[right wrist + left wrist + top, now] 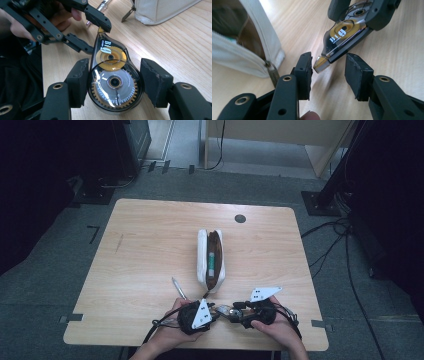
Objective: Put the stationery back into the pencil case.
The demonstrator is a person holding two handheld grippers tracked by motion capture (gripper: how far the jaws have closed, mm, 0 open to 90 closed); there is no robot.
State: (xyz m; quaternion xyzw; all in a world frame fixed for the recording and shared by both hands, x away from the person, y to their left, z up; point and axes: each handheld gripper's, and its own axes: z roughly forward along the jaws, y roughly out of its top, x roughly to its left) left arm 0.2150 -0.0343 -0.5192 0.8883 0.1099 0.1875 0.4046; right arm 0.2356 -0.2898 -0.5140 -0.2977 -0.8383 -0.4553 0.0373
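Holding the correction tape dispenser [113,82] just above the near edge of the wooden table [150,250], the right gripper [115,82] has its pads pressed on the round body, nose aimed at the left gripper [328,72]. That one's jaws stand apart around the amber tip (no pad touches it in the left gripper view), so whatever it did at the cap end looks finished or paused. A cream pencil case [210,260] lies unzipped in the middle of the table, a green item already inside, and a silver pen [178,288] rests near its closer end. Judging by this, the dispenser is picked up but not stowed; carrying it to the case, then the pen, seems left.
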